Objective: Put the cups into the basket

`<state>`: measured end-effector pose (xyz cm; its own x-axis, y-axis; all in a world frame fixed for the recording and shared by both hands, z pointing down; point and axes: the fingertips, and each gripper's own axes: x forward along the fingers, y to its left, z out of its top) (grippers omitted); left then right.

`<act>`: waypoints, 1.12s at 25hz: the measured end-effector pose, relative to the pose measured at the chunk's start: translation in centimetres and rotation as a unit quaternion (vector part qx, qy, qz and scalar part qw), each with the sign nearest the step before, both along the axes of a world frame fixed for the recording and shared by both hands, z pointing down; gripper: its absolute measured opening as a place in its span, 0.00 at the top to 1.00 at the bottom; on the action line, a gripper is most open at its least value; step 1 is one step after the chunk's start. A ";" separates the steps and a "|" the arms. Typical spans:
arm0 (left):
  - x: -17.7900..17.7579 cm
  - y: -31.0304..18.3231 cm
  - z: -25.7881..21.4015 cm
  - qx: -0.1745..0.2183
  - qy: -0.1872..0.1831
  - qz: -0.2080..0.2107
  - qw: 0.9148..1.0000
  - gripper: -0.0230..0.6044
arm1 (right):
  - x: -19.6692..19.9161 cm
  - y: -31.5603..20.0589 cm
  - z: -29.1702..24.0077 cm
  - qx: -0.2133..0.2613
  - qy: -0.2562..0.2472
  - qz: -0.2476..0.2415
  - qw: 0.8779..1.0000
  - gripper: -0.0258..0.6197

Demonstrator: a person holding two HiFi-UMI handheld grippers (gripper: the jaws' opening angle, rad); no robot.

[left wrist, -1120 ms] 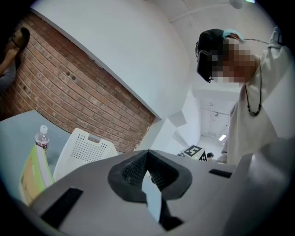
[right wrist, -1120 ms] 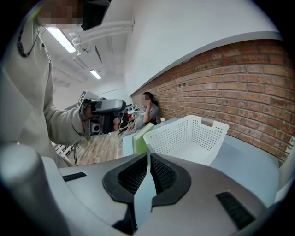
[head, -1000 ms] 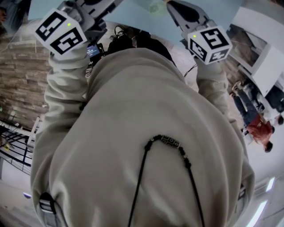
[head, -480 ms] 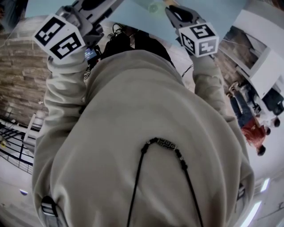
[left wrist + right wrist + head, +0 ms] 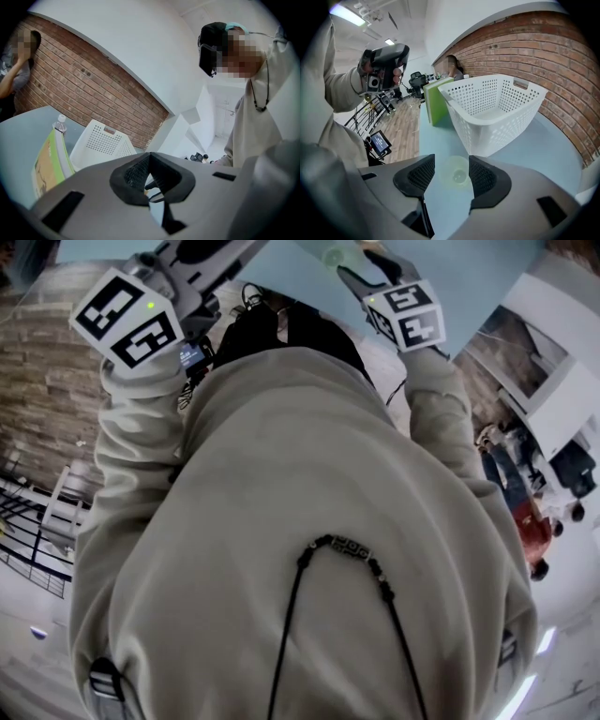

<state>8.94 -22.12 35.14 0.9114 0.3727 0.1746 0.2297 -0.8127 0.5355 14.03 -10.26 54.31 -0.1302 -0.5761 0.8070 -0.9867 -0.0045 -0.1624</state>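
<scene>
A pale green see-through cup [image 5: 456, 172] sits on the light blue table [image 5: 436, 150], just in front of the white perforated basket [image 5: 497, 105]. My right gripper [image 5: 452, 160] has its jaws on either side of the cup. They are opening, and the pads are not pressing on it. In the head view the cup [image 5: 334, 256] shows at the top edge, next to the right gripper's marker cube [image 5: 405, 315]. My left gripper [image 5: 149, 157] is held up off the table, shut with nothing in it. The basket [image 5: 101, 143] lies beyond it.
A green and white folder [image 5: 435, 101] stands against the basket's far side, and a water bottle [image 5: 59, 123] is behind it. A brick wall [image 5: 562, 61] runs along the table. A person [image 5: 454, 71] sits at the far end. My hoodie fills most of the head view.
In the head view, the right gripper's marker cube has moved up and left toward the cup. The left gripper has barely moved.
</scene>
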 end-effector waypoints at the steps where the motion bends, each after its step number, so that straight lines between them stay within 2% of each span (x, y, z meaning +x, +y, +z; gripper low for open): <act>1: -0.1 -0.1 0.1 0.001 -0.001 -0.002 1.000 0.97 | 0.1 -0.1 0.4 -0.002 0.005 -0.002 1.000 0.62; 7: -0.7 0.0 0.7 0.017 -0.013 -0.006 1.000 0.97 | 0.6 -0.6 2.2 -0.022 0.024 -0.007 0.999 0.53; 16: -1.0 0.3 1.6 0.008 -0.018 -0.013 1.000 0.97 | -0.6 -0.8 4.9 -0.055 0.032 -0.054 0.996 0.39; 28: -1.8 0.4 2.2 0.003 -0.027 -0.028 0.999 0.97 | -0.7 -0.4 8.5 -0.104 0.050 -0.096 0.989 0.35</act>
<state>7.11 -21.74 37.37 0.9202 0.3199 0.2257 0.1547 -0.8267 0.5409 13.33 -10.62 62.80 -0.1352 -0.3694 0.9194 -0.9836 0.1618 -0.0797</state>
